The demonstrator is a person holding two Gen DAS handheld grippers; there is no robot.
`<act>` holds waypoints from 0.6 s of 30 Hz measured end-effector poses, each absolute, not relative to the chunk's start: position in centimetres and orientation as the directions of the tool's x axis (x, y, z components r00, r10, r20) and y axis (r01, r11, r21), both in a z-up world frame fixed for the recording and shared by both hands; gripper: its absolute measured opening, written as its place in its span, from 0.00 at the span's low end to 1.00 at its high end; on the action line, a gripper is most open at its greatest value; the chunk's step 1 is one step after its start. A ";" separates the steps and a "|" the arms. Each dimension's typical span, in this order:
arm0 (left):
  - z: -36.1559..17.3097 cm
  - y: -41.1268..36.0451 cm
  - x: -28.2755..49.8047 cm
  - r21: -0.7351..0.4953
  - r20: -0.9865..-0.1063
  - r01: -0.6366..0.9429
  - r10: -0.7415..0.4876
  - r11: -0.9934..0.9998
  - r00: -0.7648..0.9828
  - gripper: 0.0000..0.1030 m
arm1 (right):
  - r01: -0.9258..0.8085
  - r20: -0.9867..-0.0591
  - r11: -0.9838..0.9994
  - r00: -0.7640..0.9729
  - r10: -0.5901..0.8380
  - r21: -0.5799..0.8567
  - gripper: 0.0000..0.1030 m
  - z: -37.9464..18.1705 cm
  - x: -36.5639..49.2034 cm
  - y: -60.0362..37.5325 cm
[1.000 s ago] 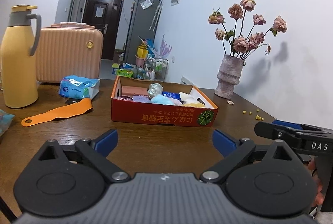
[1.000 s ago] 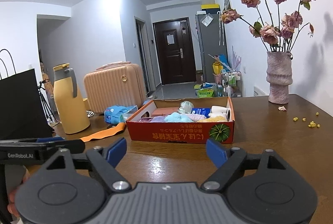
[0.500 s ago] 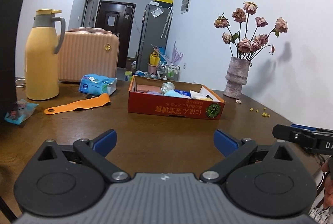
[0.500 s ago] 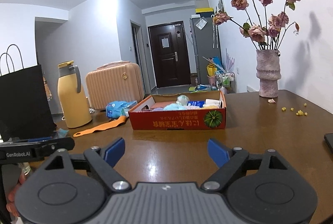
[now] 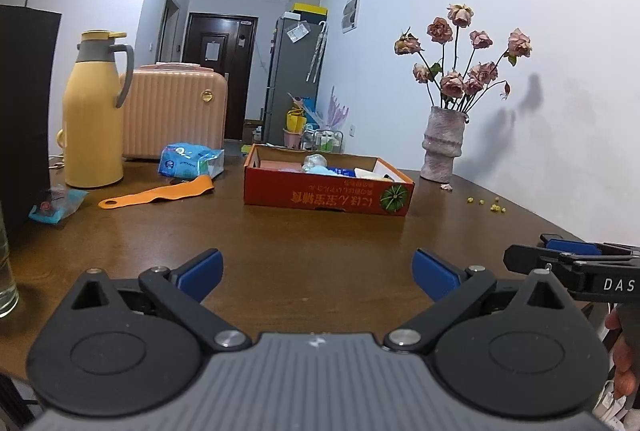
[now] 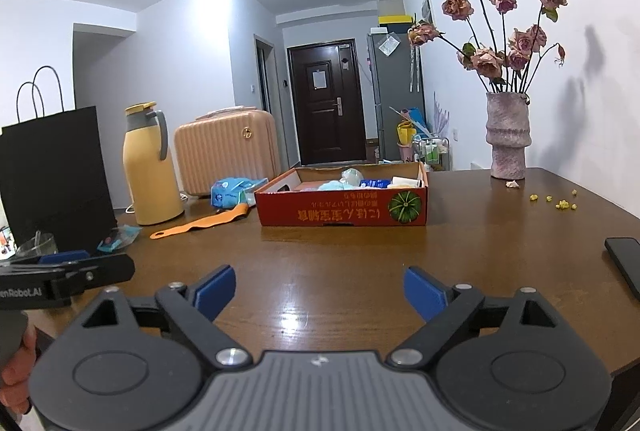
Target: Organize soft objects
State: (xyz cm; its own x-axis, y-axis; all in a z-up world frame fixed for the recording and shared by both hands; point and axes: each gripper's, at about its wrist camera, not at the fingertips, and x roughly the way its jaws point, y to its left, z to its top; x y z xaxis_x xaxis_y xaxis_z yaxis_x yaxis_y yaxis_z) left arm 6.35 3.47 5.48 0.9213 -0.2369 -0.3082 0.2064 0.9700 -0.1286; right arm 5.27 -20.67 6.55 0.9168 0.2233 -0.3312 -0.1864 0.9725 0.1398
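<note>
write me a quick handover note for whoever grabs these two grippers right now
Left gripper: open, nothing between its jaws, above bare table.
Right gripper: jaws opening, nothing between them.
Red cardboard box with the pumpkin print: mid-table, already holding soft items, among them a light blue fluffy piece.
Outside the box, to its left: blue plastic tissue pack, flat orange strap, small blue packet by the black paper bag.
Done: some items boxed.
Left: likely the loose pieces, if they belong in the box.
</note>
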 end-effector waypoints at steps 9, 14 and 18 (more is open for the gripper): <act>4.6 3.4 4.5 -0.097 -0.321 0.164 -0.187 0.982 0.929 1.00 | -0.185 -0.355 0.975 0.910 0.217 0.122 0.89 5.1 3.4 -19.8; 4.7 3.3 3.8 -0.089 -0.311 0.158 -0.178 0.983 0.934 1.00 | -0.175 -0.366 0.979 0.908 0.203 0.109 0.89 4.5 3.0 -19.7; 4.8 3.2 3.6 -0.087 -0.304 0.153 -0.172 0.984 0.937 1.00 | -0.173 -0.369 0.979 0.907 0.202 0.112 0.89 4.4 2.8 -19.9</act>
